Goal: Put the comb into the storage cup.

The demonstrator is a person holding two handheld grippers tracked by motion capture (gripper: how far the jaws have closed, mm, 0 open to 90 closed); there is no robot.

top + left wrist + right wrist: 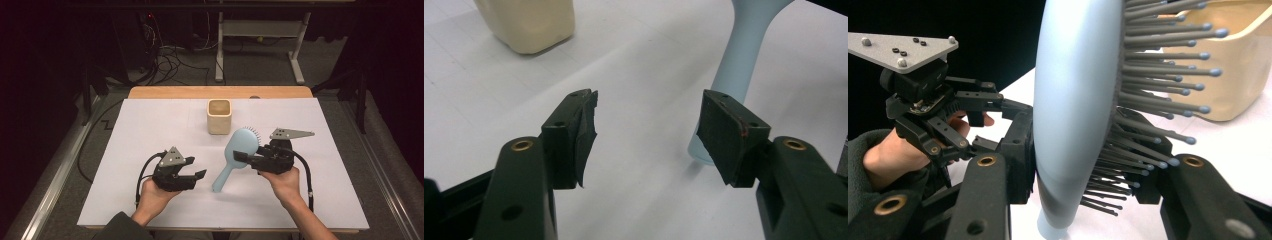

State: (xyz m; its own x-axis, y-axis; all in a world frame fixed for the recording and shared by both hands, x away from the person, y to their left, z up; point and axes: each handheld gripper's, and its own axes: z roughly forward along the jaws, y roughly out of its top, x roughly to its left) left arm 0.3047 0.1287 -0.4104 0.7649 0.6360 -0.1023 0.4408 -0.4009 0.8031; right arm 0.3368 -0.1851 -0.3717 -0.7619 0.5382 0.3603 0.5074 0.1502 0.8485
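Observation:
A light blue hairbrush (239, 147) with dark bristles is held by its head in my right gripper (239, 156), which is shut on it. In the right gripper view the brush (1073, 90) stands on edge between the jaws, one pad against its smooth back and the other among the bristles. Its handle (744, 50) slants down toward the table, with the end at or just above the surface. My left gripper (198, 167) stands open left of the handle's end, nothing between its pads (729, 130). A beige cup (219, 116) stands upright beyond the brush.
The white sheet (150, 125) covers the table, and a wooden edge (220, 92) shows at the far side. The cup (531, 22) lies ahead and to the left of my left gripper (647, 100). Cables and a desk frame (260, 30) occupy the floor behind.

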